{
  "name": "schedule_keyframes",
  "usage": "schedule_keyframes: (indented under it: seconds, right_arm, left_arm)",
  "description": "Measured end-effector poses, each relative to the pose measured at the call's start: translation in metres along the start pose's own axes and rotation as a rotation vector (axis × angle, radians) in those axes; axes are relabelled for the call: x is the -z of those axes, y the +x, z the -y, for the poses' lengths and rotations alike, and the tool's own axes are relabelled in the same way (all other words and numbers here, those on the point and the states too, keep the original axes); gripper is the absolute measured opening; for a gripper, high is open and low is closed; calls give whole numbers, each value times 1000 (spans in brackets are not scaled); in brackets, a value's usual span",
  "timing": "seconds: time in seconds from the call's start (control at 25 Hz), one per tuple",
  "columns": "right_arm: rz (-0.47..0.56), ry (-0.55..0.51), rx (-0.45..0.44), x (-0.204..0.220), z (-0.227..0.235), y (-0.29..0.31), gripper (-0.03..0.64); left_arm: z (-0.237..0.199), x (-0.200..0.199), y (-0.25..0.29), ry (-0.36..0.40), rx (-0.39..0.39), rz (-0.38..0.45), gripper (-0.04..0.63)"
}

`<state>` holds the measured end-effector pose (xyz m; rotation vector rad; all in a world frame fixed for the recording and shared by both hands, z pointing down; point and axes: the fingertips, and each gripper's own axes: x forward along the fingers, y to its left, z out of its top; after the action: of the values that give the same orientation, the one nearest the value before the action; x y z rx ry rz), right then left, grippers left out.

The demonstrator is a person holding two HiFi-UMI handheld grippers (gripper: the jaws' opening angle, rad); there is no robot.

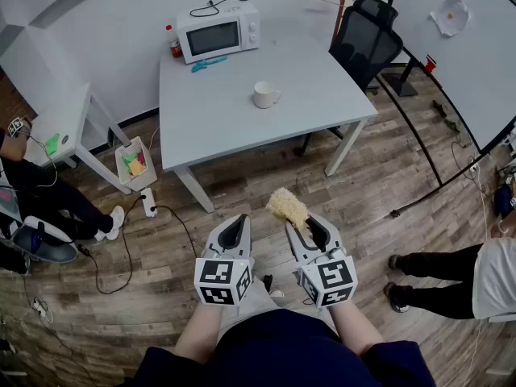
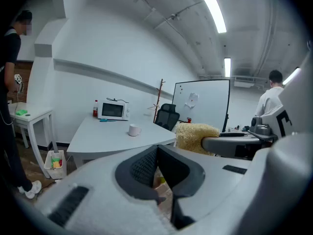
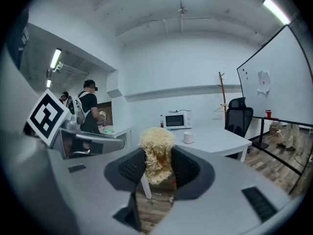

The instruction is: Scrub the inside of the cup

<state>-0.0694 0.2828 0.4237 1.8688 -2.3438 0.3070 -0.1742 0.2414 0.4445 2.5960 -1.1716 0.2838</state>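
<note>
A white cup (image 1: 264,95) with a handle stands on the white table (image 1: 234,123), well ahead of both grippers; it also shows small in the left gripper view as the cup (image 2: 134,129) and in the right gripper view as the cup (image 3: 188,138). My right gripper (image 1: 304,226) is shut on a pale yellow fibrous scrubber (image 1: 287,206), seen close between its pads as the scrubber (image 3: 157,153). My left gripper (image 1: 232,233) is shut with nothing in it, its jaws together in the left gripper view (image 2: 157,173). Both are held over the wooden floor, short of the table.
A microwave (image 1: 218,31), a red bottle (image 1: 175,48) and a teal item (image 1: 208,63) sit at the table's far side. A black office chair (image 1: 364,40) stands at the right corner. A whiteboard (image 1: 463,47), a floor bin (image 1: 135,164), a power strip (image 1: 148,202) and people at both sides surround the area.
</note>
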Motion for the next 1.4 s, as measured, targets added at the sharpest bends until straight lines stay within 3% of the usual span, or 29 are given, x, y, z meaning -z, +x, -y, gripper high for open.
schedule_keyframes:
  seconds: [0.76,1.4]
  right_arm:
    - [-9,22,-12,9,2,-13,160]
    - [0,6,8,-27,72,96,160]
  left_arm:
    - [6,16,-8,-4,-28,-23,17]
    - [-46,-25,115,-20,-19,-14,17]
